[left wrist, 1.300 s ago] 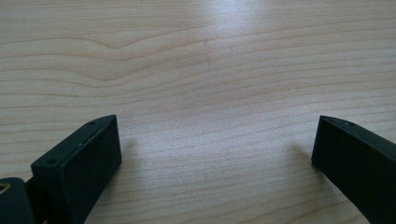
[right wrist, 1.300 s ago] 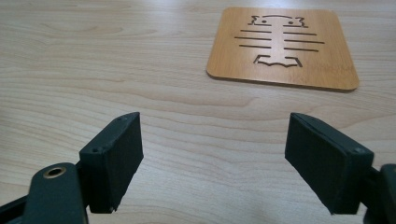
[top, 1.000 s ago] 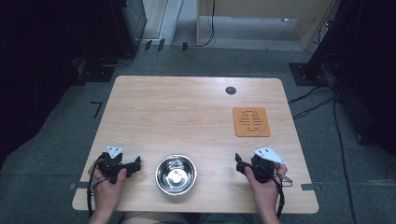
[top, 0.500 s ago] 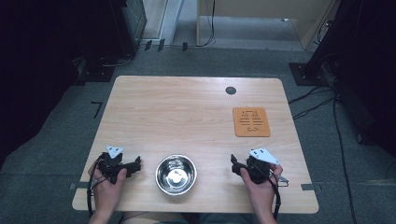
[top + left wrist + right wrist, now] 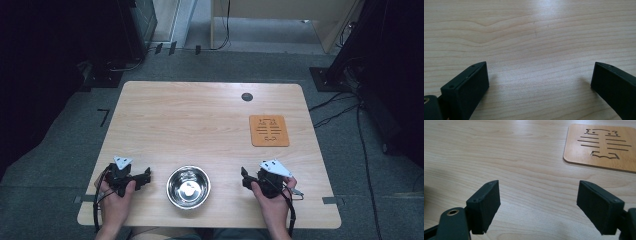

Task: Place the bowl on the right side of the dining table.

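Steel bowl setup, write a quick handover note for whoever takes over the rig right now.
Left gripper: open, holds nothing, low over the table left of the steel bowl.
Right gripper: open, holds nothing, right of the bowl.
The bowl sits at the near edge between them, untouched. The wooden coaster lies farther back on the right.
Done: nothing gripped.
Left: probably gripping the bowl, perhaps moving it to the coaster.

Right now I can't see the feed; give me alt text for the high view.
A steel bowl sits at the near edge of a wooden table, flanked by the left gripper and right gripper, each hand-held and resting on the tabletop. An orange trivet lies far right, beyond the right gripper.
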A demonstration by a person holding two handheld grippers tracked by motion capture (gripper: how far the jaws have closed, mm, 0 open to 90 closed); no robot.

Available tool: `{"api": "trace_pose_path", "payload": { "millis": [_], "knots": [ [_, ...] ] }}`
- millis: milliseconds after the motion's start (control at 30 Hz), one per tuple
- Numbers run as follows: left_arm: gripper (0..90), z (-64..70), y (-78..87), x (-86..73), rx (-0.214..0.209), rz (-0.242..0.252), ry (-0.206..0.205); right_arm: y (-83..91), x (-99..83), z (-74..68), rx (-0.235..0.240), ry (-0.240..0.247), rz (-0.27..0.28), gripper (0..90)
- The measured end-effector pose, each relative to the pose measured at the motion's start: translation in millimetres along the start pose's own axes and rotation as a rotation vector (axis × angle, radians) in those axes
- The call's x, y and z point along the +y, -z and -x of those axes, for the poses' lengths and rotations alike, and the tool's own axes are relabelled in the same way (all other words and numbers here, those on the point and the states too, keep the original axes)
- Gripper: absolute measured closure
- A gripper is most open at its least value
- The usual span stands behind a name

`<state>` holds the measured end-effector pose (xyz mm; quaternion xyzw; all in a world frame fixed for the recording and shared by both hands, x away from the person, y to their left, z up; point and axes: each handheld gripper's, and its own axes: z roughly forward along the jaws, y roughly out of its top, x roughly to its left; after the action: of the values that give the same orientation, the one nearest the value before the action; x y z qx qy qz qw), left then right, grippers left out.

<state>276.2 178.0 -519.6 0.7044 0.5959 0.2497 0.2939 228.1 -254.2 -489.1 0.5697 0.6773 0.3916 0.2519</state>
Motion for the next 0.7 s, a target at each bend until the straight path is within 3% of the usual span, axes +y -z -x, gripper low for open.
{"api": "trace_pose_path", "payload": {
  "millis": [700],
  "knots": [
    [1.2, 0.0, 0.0, 0.0, 0.000, 0.000, 0.000, -5.5, -0.6, -17.9, 0.043, 0.001, -0.001, 18.9]
  ]
}}
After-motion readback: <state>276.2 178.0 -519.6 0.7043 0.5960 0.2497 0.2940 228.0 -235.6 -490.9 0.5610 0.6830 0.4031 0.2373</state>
